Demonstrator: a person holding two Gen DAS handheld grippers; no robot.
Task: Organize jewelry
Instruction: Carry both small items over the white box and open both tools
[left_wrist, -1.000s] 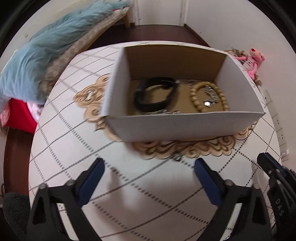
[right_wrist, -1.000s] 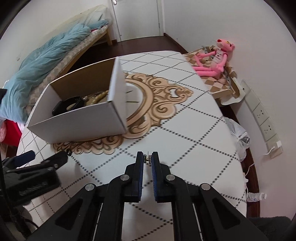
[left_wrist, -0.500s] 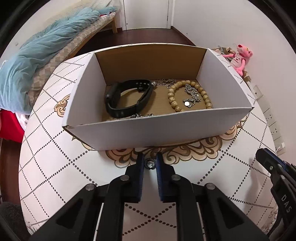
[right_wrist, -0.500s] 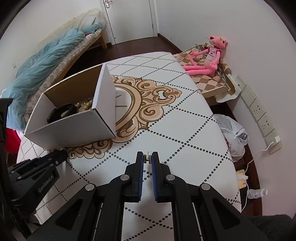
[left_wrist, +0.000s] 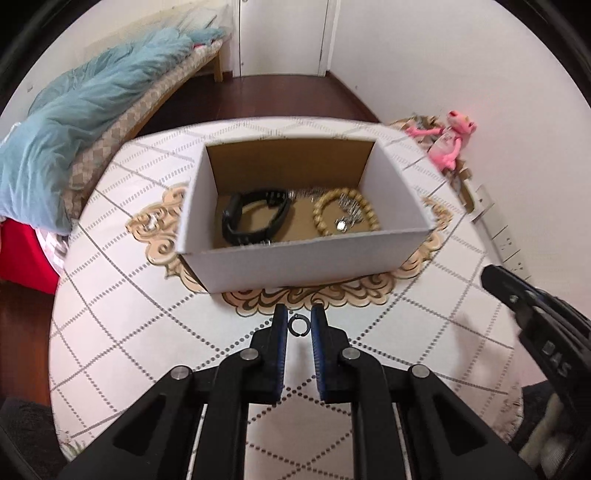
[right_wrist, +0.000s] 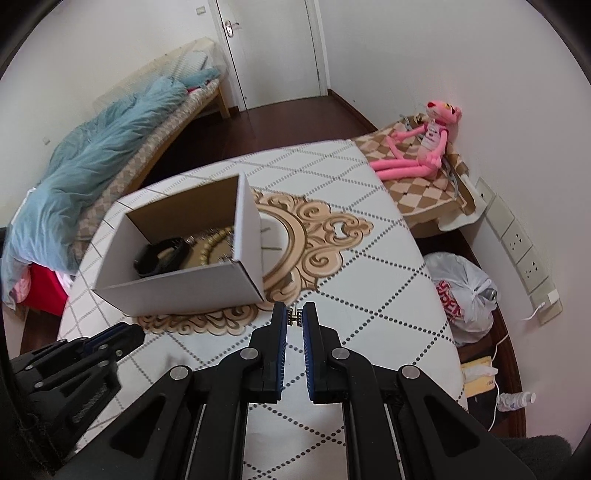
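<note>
An open white cardboard box (left_wrist: 295, 262) stands on the patterned round table (left_wrist: 129, 332); it holds a black band (left_wrist: 255, 218), a wooden bead bracelet (left_wrist: 345, 214) and a silver chain (left_wrist: 351, 212). My left gripper (left_wrist: 297, 325) is shut on a small dark ring (left_wrist: 297, 325), held above the table just in front of the box. My right gripper (right_wrist: 294, 319) is shut on a small gold-toned jewelry piece (right_wrist: 294, 318), off the box's (right_wrist: 177, 291) right front corner. The right gripper's body shows in the left wrist view (left_wrist: 535, 314).
A bed with a blue duvet (left_wrist: 74, 129) lies to the left. A pink plush toy (right_wrist: 421, 147) sits on a checked cushion to the right. A white plastic bag (right_wrist: 461, 295) and wall sockets (right_wrist: 517, 251) are beyond the table's right edge.
My left gripper closed on the ring lying in front of the box and lifted it while pulling back. My right gripper rose, still holding its piece.
</note>
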